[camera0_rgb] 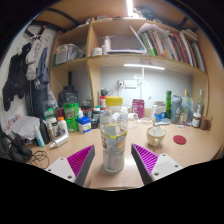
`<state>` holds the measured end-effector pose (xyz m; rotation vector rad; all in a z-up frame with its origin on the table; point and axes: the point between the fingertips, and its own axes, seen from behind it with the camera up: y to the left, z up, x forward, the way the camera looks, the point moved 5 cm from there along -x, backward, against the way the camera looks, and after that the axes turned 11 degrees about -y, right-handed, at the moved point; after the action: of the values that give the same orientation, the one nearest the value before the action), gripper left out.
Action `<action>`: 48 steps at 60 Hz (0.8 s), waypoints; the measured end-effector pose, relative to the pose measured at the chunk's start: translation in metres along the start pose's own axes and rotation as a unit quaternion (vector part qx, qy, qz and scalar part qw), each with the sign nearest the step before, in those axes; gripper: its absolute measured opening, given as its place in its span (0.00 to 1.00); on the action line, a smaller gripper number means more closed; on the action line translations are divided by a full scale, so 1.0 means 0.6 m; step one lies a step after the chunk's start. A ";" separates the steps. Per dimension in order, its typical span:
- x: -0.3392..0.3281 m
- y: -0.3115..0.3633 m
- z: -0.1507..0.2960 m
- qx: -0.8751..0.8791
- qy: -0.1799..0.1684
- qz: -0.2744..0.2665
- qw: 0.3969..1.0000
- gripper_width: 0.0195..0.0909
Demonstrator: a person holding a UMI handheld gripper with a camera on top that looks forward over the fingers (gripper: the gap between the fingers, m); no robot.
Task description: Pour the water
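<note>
Along the desk's left edge we see cluttered jars — no label readable. At its front edge our gripper stands spread, a clear bottle between the pads; a small cup sits right.

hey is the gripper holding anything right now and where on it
Nothing held: the clear bottle stands on the desk between the gripper fingers, with gaps either side.

A clear jar stands between the spread fingers on the desk.
</note>
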<state>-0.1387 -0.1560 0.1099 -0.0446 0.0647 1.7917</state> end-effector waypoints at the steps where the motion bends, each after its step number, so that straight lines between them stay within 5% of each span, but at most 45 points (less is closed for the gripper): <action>1: 0.009 -0.002 -0.005 0.000 -0.003 0.003 1.000 0.87; 22: 0.147 -0.007 -0.047 -0.002 -0.045 0.043 0.998 0.84; 28: 0.167 -0.001 -0.047 -0.006 -0.052 0.055 0.997 0.74; 30: 0.172 -0.003 -0.049 -0.012 -0.051 0.052 0.997 0.59; 41: 0.177 0.000 -0.051 0.007 -0.068 0.053 0.996 0.50; 48: 0.180 -0.001 -0.053 0.003 -0.048 0.053 0.997 0.42</action>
<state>-0.1618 -0.0528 0.0710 0.0510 0.0038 1.8963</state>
